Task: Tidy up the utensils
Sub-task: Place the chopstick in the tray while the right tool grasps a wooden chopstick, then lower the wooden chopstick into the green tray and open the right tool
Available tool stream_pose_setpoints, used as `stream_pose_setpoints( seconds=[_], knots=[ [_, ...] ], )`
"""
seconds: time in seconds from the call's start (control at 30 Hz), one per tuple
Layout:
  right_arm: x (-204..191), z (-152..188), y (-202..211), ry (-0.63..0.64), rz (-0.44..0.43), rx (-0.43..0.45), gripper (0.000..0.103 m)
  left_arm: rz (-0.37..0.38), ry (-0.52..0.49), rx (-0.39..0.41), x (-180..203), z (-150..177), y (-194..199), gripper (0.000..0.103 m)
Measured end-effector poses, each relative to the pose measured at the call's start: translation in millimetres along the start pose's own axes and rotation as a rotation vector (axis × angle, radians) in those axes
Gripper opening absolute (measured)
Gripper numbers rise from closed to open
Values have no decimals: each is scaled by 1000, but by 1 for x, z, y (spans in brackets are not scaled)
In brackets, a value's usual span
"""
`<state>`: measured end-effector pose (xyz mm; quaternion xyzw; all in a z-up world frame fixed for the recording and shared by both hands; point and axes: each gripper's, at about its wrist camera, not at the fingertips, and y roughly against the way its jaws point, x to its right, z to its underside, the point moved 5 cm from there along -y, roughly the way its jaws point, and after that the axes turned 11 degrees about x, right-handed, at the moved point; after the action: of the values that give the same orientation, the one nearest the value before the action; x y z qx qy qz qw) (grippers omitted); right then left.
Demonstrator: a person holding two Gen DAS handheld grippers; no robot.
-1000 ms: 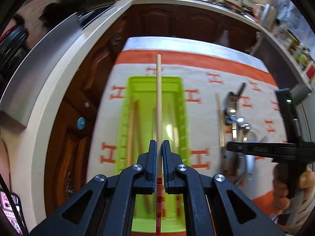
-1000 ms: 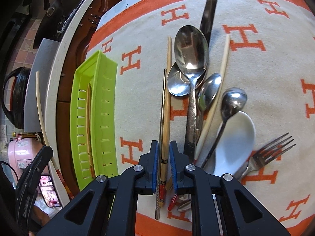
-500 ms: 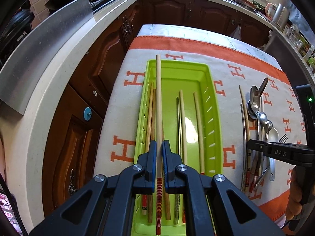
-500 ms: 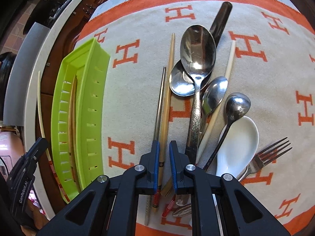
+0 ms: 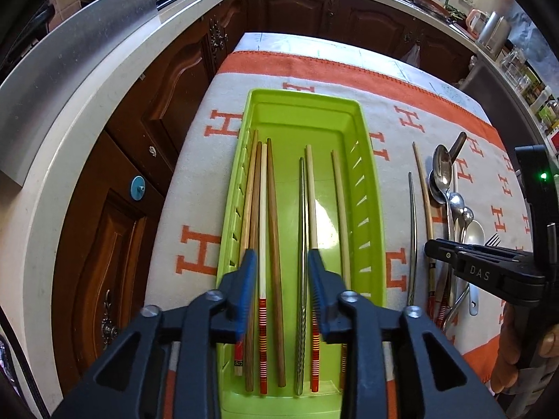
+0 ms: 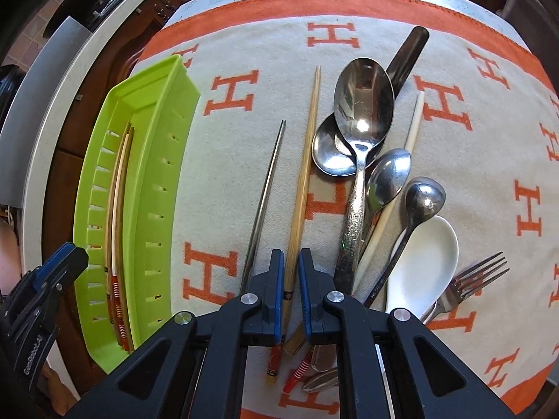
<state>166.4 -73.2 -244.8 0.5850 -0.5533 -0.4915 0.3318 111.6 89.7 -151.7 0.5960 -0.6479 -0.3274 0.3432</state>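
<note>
Tray w/ seven chopsticks; left gripper just spread, right gripper pinching bamboo chopstick.

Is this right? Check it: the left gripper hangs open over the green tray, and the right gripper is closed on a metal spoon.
Not quite. The left gripper does hang open over the green tray, but the right gripper is closed on a bamboo chopstick, not a metal spoon. The right wrist view shows it; the spoons lie untouched beside it.

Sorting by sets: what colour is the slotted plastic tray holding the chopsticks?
Lime green; the slotted plastic tray shows best in the left wrist view.
</note>
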Motion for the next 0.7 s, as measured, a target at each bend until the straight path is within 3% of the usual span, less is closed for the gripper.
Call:
stream_pose_setpoints(
  seconds=[0.1, 0.23, 0.3, 0.5, 0.7],
  knots=[
    [5, 3, 4, -30, -17, 17, 7, -28, -1, 26, -2, 0, 7, 53],
    [13, 9, 6, -67, -61, 13, 7, -59, -12, 43, -3, -1, 14, 59],
    [13, 12, 11, -70, -78, 16, 7, -64, -11, 54, -3, 0, 18, 67],
    [16, 20, 45, -72, -136, 51, 7, -90, -21, 74, -4, 3, 26, 78],
    [4, 25, 77, -70, -208, 74, 7, -92, -10, 72, -7, 8, 32, 81]
  ],
)
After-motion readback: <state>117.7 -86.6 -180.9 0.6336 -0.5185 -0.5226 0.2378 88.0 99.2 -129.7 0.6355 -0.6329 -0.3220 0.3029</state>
